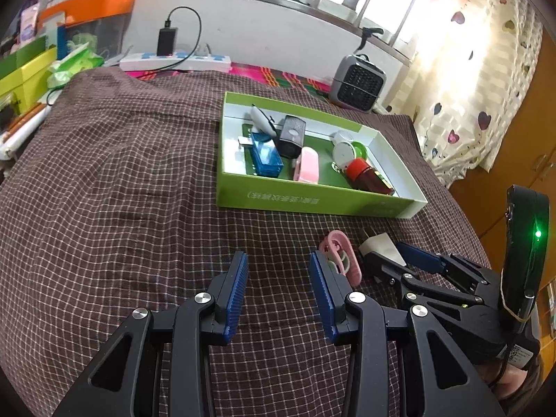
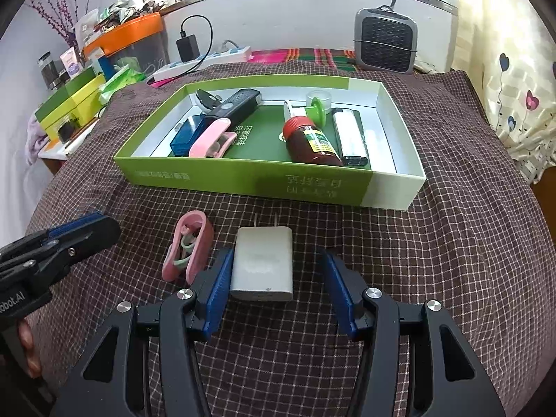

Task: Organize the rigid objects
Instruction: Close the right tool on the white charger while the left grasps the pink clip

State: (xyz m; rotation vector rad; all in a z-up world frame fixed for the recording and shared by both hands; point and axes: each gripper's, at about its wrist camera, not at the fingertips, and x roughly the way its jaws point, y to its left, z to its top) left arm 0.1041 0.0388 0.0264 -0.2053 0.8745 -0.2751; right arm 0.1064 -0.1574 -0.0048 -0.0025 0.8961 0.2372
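A white plug charger [image 2: 262, 264] lies flat on the checked cloth, prongs toward the box, between the blue pads of my right gripper [image 2: 274, 271]. The left pad sits against its side and the right pad stands clear, so the jaws are open. A pink clip [image 2: 189, 246] lies just left of the charger. My left gripper [image 1: 278, 260] hovers open over bare cloth, with the pink clip [image 1: 342, 257] just right of its right finger. The green box [image 2: 243, 177] holds a red-capped bottle [image 2: 311, 139], a blue case [image 2: 189, 133], another pink clip [image 2: 212, 137] and other small items.
A grey heater [image 2: 385, 45] stands behind the box at the back right. A power strip [image 2: 205, 60] with a black adapter lies at the back. An orange bin [image 2: 128, 40] and yellow-green boxes [image 2: 69, 99] crowd the left side. Curtains hang on the right.
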